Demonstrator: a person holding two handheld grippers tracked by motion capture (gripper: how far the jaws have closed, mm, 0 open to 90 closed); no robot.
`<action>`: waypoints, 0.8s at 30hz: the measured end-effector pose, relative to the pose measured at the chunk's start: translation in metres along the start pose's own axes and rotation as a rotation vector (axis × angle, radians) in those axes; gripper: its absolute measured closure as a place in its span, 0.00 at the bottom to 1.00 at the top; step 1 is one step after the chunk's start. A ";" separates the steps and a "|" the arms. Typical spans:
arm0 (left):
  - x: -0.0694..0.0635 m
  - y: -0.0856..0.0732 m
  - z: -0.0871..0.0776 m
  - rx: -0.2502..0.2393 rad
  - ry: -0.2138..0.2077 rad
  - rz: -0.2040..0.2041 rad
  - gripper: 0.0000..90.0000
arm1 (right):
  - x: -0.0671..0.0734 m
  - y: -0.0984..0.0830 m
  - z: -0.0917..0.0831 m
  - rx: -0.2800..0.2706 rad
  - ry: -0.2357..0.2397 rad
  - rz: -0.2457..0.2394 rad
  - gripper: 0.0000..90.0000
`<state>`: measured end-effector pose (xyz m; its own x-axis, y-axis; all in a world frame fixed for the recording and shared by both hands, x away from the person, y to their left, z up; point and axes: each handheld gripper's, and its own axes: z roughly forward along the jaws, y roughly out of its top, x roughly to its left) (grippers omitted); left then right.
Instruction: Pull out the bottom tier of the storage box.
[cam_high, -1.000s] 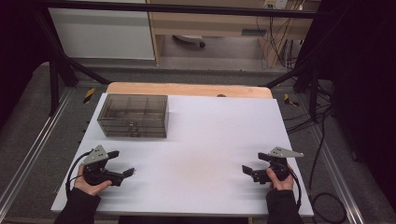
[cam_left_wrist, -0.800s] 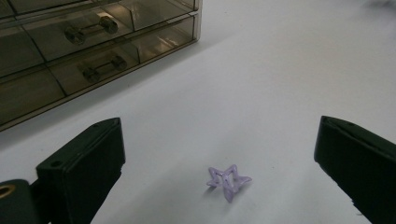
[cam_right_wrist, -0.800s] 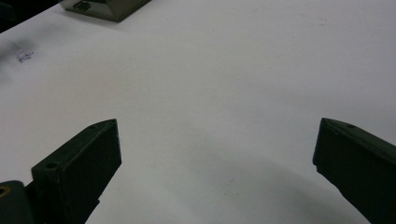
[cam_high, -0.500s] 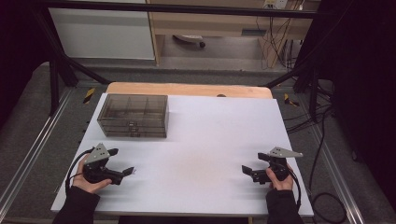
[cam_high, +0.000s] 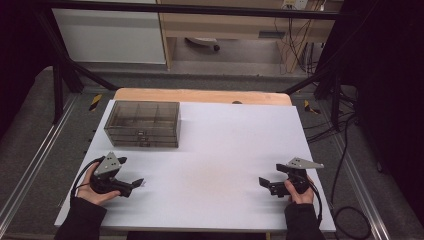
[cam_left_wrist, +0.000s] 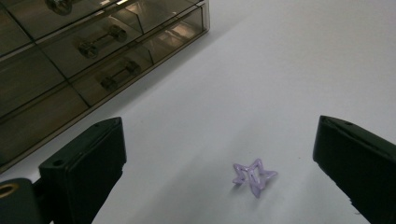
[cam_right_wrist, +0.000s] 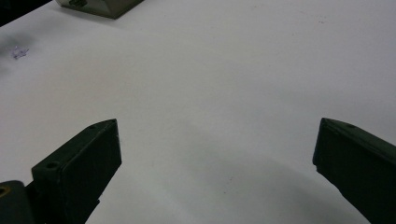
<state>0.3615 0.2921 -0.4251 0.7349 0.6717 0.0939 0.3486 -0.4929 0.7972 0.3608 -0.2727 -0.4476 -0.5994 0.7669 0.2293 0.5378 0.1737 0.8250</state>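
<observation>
Star-shaped lilac clip (cam_left_wrist: 253, 176) lies loose on the white table (cam_high: 225, 150), between the spread jaws of my left gripper (cam_left_wrist: 219, 172) and touched by neither. Over the last second little has changed: my left hand (cam_high: 92, 187) has shifted only slightly near the front-left corner, my right has stayed put, and the clear drawer organiser (cam_high: 143, 124) has not moved — so I judge I'm settled for a pick, with the jaws yet to close. From above, the clip is a pale speck (cam_high: 145, 183) just off the jaw tips. My right gripper (cam_right_wrist: 217, 177) rests near the front-right corner, its jaws spread as well and holding nothing; from there the clip (cam_right_wrist: 19, 52) is a faint mark far off to the left, the organiser's corner (cam_right_wrist: 100, 7) beyond it. The organiser stands at the back left, near the table's left edge, its drawer knobs facing me and all drawers looking shut. Room is generous — the whole middle of the table is bare between my hands. The front edge sits close under both wrists, so any pull back has little margin, while forward travel toward the drawers is unobstructed.
</observation>
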 end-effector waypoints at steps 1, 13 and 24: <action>0.000 0.000 0.000 0.001 0.002 0.003 0.02 | 0.000 0.000 0.000 0.000 0.000 -0.001 0.02; 0.006 0.006 0.005 0.034 0.046 0.107 0.05 | 0.000 0.000 0.000 0.001 -0.006 0.001 0.02; 0.014 0.008 0.012 0.074 0.109 0.192 0.05 | 0.000 0.000 0.000 -0.001 -0.007 0.001 0.02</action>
<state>0.3814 0.2906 -0.4244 0.7263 0.6150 0.3069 0.2529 -0.6543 0.7127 0.3608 -0.2732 -0.4476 -0.5947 0.7715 0.2261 0.5377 0.1726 0.8253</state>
